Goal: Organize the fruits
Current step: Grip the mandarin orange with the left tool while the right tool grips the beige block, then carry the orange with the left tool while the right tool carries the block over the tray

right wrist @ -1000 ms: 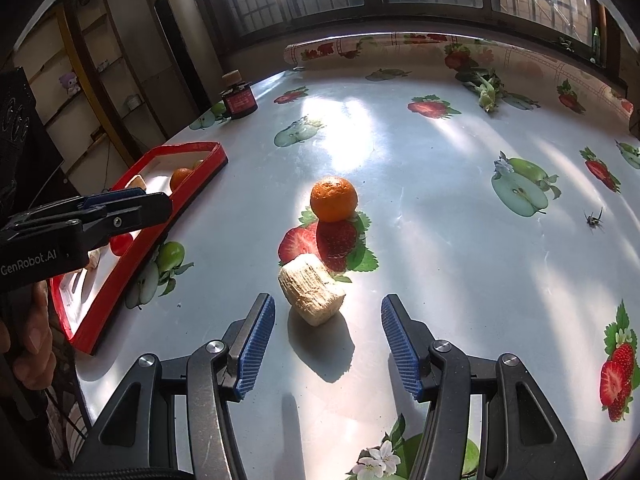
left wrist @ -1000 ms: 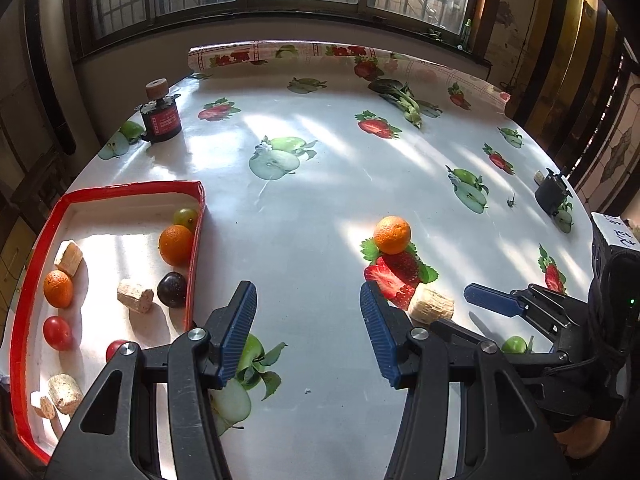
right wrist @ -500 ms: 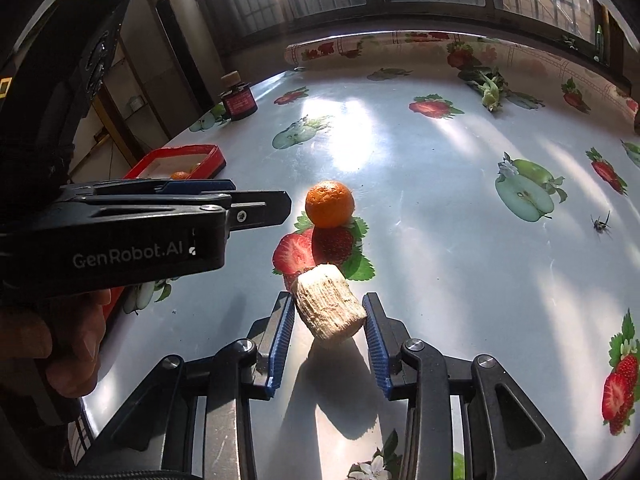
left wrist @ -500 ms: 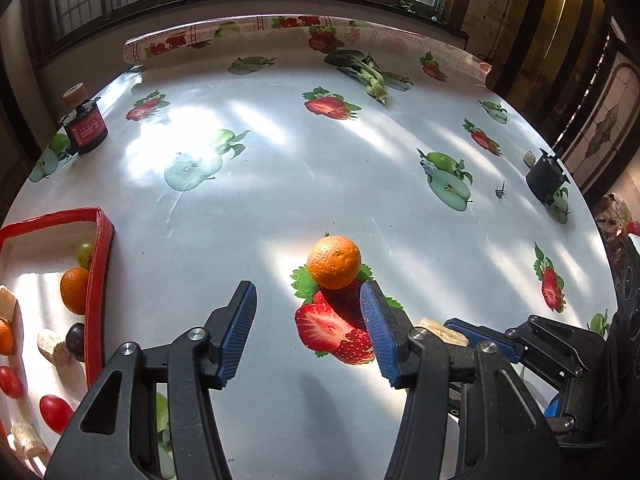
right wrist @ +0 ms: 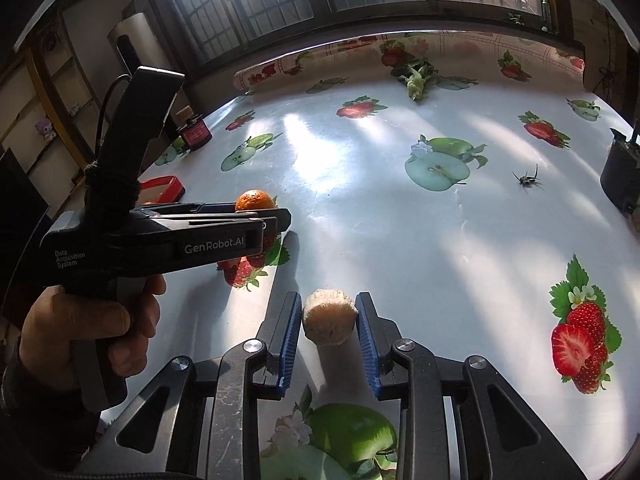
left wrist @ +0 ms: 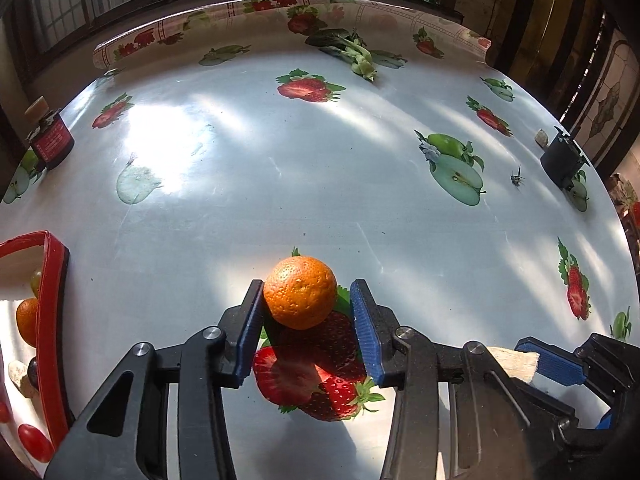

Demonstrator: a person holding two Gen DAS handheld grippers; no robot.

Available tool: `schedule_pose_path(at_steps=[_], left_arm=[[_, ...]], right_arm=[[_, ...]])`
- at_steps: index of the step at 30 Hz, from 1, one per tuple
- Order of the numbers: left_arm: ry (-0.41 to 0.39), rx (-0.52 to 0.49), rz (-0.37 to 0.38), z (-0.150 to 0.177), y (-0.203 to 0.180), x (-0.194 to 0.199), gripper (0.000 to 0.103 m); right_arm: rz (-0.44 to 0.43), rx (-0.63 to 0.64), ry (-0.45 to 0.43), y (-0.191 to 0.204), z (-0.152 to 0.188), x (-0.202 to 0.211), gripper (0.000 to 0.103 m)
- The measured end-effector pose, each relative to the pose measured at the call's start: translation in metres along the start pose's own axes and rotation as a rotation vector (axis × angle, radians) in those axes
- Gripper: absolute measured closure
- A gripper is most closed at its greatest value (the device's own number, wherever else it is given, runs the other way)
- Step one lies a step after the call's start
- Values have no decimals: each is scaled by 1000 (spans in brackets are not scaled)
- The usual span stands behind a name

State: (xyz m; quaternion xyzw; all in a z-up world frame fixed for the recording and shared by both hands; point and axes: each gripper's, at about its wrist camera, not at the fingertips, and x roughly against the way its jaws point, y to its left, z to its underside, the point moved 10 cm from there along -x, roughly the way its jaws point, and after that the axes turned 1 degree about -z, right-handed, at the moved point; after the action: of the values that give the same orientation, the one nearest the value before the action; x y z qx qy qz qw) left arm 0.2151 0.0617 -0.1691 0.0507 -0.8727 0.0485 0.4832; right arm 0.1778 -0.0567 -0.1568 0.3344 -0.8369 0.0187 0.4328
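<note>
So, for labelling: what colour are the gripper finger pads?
Blue pads, clearest in the left wrist view.

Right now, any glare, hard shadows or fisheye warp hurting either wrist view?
Left wrist: sun glare washes out the cloth far left; the orange is sharp and throws a dark shadow toward the camera; edges bow. Right wrist: glare streaks mid-table; the beige chunk is shaded in front but sharp.

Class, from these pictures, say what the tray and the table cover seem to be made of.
Tray: likely glossy red plastic, a smooth, thin moulded rim. Table cover: probably vinyl or oilcloth, since the printed fruit surface mirrors window light and its far edge curls into a roll.
</note>
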Motion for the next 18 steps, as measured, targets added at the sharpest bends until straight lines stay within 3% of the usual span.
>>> schedule_pose_path(at_steps=[1, 4, 11, 18], left_arm=[[-3, 3, 1, 0, 2, 1, 72], [5, 24, 41, 3, 4, 3, 72], [-5, 18, 37, 5, 4, 4, 72], [-7, 13, 48, 9, 4, 11, 73]], right_arm=[[3, 3, 0, 0, 0, 1, 74], [3, 5, 4, 0, 2, -1, 74], [17, 21, 47, 4, 8, -16, 71], [35, 24, 24, 3, 2, -15, 73]])
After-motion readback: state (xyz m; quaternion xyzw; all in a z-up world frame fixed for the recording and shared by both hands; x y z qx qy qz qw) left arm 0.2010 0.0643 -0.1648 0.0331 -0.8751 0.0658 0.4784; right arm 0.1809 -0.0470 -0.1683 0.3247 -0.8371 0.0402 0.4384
